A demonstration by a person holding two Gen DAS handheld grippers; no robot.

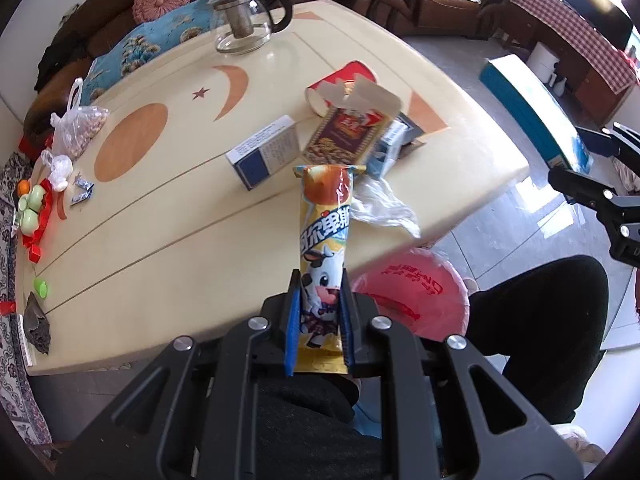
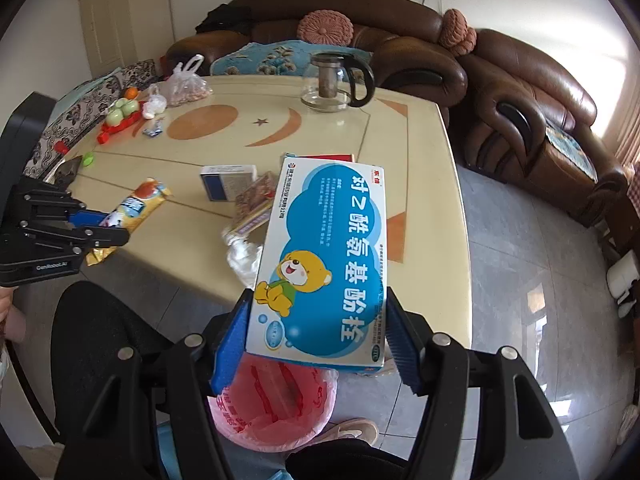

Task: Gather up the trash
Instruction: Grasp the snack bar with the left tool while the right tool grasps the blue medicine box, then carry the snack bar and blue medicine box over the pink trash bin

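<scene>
My left gripper (image 1: 319, 312) is shut on a yellow snack wrapper with a cartoon cow (image 1: 325, 240), held over the table's near edge; it also shows in the right wrist view (image 2: 136, 206). My right gripper (image 2: 316, 336) is shut on a white and blue medicine box with a yellow bear (image 2: 324, 264), held above a bin lined with a pink bag (image 2: 272, 404). The bin (image 1: 408, 292) stands on the floor beside the table. On the table lie a blue and white box (image 1: 264, 152), an open brown box (image 1: 348, 132), a red packet (image 1: 344, 80) and a crumpled clear plastic film (image 1: 384, 208).
The cream table (image 1: 160, 216) also holds a glass teapot (image 1: 248, 16), a bag of nuts (image 1: 80, 128), small wrappers (image 1: 82, 192), green toys on a red ribbon (image 1: 34, 208) and a dark scrap (image 1: 38, 324). Brown sofas (image 2: 520, 92) stand behind. My dark-clothed legs (image 1: 540, 328) are below.
</scene>
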